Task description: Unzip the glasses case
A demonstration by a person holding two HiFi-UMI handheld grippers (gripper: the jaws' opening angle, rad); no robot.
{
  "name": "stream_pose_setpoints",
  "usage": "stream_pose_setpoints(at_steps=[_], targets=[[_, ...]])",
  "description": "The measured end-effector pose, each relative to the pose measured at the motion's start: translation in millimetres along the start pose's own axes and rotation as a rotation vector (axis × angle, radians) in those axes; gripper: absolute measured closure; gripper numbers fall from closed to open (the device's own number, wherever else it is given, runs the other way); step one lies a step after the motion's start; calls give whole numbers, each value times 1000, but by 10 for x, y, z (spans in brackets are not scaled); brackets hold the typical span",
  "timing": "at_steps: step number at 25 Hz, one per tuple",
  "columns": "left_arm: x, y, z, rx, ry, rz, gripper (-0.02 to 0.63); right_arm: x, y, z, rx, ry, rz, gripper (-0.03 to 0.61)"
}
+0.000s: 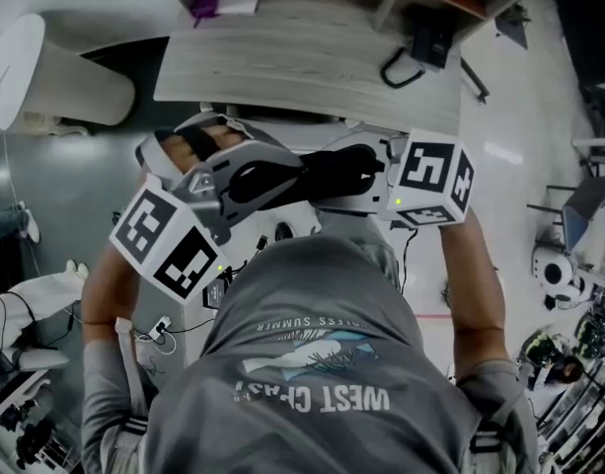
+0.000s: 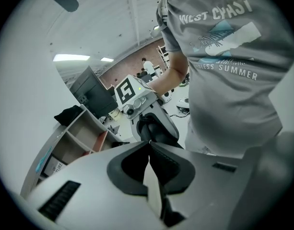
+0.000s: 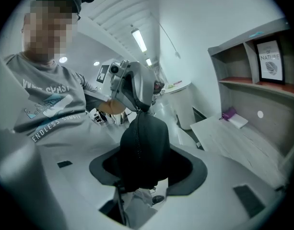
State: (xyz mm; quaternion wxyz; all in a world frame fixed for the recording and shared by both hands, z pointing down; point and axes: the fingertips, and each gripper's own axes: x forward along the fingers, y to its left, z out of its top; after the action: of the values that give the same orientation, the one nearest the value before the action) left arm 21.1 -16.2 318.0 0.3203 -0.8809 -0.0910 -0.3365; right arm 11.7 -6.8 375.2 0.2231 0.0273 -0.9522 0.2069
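Right gripper view: your right gripper (image 3: pixel 147 169) clamps the black fabric zip-up glasses case (image 3: pixel 142 143) with its jaws partly spread. The case is held in the air in front of your chest, zip line facing the camera. Your left gripper (image 3: pixel 136 107) has its jaws fully together, tips touching the case's far end at the zip; can't tell if they pinch the pull. A pale wooden desk (image 3: pixel 233 143) lies beyond.

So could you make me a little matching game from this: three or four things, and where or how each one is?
1 left tongs
2 right tongs
3 glasses case
4 purple object

a lying on the wooden desk
b black, held up in the air
c closed on the zip pull
d clamped round the case's body

Pairs: 1-c, 2-d, 3-b, 4-a
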Motion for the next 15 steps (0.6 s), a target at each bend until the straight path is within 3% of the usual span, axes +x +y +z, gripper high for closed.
stream_pose_setpoints(at_steps=[9, 15], targets=[[284, 109, -59, 16, 19, -9, 614, 56, -229, -104, 3, 28, -83, 353], [403, 160, -318, -95, -18, 30, 601, 85, -505, -190, -8, -16, -212, 351]])
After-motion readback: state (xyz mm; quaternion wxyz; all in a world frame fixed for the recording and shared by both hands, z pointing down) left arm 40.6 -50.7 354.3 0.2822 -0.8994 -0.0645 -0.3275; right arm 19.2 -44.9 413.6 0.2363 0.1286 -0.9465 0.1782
